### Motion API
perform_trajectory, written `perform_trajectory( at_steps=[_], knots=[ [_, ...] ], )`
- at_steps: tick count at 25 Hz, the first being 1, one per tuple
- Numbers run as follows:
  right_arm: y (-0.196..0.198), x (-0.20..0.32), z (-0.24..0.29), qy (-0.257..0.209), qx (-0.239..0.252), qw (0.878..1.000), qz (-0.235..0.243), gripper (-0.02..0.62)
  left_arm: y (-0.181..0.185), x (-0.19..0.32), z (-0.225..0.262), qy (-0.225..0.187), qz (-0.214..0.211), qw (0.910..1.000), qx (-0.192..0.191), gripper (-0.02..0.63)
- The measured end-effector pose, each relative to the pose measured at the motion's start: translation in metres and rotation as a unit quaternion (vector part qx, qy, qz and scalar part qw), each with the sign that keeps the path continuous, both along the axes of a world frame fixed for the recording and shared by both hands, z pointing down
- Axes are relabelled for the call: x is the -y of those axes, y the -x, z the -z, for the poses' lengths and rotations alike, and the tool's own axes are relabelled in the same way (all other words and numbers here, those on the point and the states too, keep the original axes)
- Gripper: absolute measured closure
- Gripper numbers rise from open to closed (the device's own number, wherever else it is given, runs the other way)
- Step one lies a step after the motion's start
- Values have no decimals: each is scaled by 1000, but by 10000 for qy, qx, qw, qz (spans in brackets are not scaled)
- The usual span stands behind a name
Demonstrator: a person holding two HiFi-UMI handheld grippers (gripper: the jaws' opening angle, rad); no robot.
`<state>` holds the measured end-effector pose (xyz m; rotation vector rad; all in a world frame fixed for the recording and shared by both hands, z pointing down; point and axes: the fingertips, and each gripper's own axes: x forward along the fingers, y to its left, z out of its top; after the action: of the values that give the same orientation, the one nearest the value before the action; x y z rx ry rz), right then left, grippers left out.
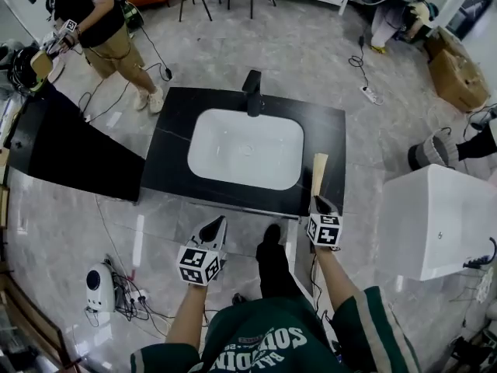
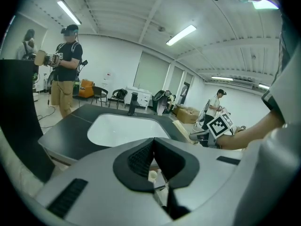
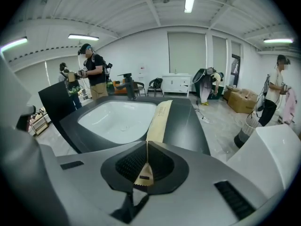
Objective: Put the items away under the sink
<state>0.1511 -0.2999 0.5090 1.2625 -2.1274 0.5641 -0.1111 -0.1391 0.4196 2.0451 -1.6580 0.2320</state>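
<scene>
Operator's green shirt at the bottom of the head view, cut off by the frame; both forearms reach forward from it. Left tool is held over the floor, just short of the front edge of the tabletop; its jaws are pressed together with nothing between them. Right tool sits at the front right corner of the tabletop, jaws clamped on the near end of a long tan packet. The packet runs away from the tool along the right edge of the tabletop, just beside the white basin. Whether its far end rests on the surface or is lifted off cannot be told, and its print is too small to read. A black faucet stands at the back edge, behind the basin. The space beneath the tabletop is hidden by the top itself in all views. A black panel lies off the left edge, its upper end cut off. A white box stands off the right edge. A second person stands beyond the back left corner, holding something tan that is too small to identify.
</scene>
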Motion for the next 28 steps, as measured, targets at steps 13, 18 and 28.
perform_trajectory(
  at_steps=[13,18,28],
  knots=[
    [107,-201,50,-190,429,9920,1175,549,34,-198,50,-581,312,9970,399,594],
    [123,-267,49,-71,484,9882,1450,549,43,-238,67,-764,383,9953,461,594],
    [141,-305,24,127,338,9798,1965,549,39,-240,58,-839,357,9951,377,594]
  ],
)
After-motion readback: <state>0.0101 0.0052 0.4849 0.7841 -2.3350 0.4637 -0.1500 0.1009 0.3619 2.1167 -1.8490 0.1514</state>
